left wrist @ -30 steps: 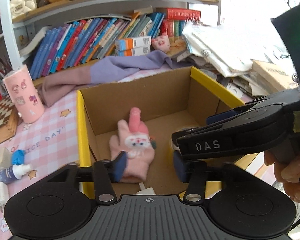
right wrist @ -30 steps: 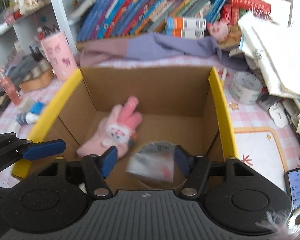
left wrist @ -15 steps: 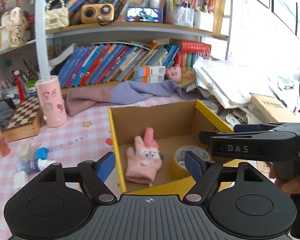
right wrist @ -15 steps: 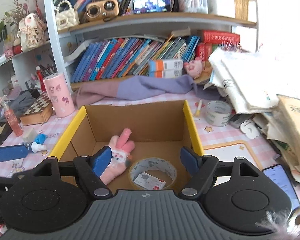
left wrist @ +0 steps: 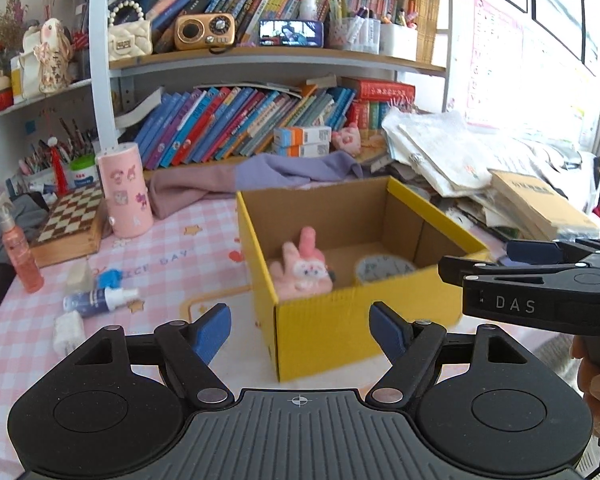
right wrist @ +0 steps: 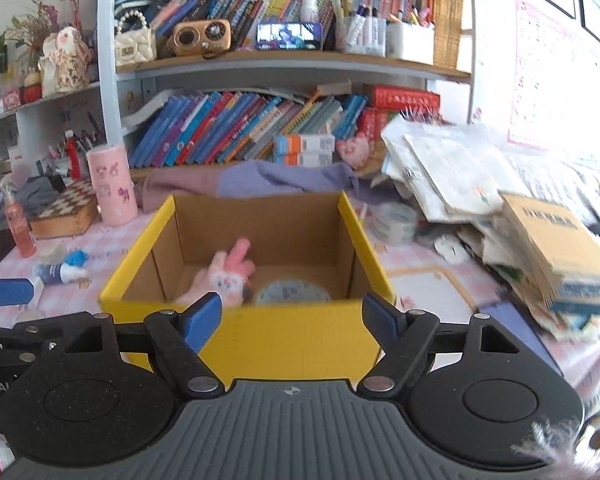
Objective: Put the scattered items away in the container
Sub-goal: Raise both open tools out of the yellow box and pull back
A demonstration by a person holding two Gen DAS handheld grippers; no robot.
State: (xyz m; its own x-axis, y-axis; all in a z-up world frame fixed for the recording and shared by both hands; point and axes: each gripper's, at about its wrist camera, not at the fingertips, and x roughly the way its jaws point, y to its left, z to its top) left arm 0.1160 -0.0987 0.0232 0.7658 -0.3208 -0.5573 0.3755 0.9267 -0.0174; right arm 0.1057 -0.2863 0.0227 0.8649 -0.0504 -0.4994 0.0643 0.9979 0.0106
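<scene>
Two grippers, both w/ fingers apart and empty, hang before the yellow box (right wrist: 300,344) at frame centre: left gripper (left wrist: 300,330), right gripper (right wrist: 290,318). Pink plush glove (right wrist: 224,276) and tape roll (right wrist: 290,294) lie inside. Spray bottle (left wrist: 96,300), lower left, remains out; rushed grab could roll it off-table.

You get strong daylight from the right; the wall (left wrist: 540,60) there is washed out white. The middle looks sharp. The yellow box (right wrist: 300,344) and the stack of books (right wrist: 560,276) on the right look smeared. Straight lines bend near the edges, and the corners go black.
</scene>
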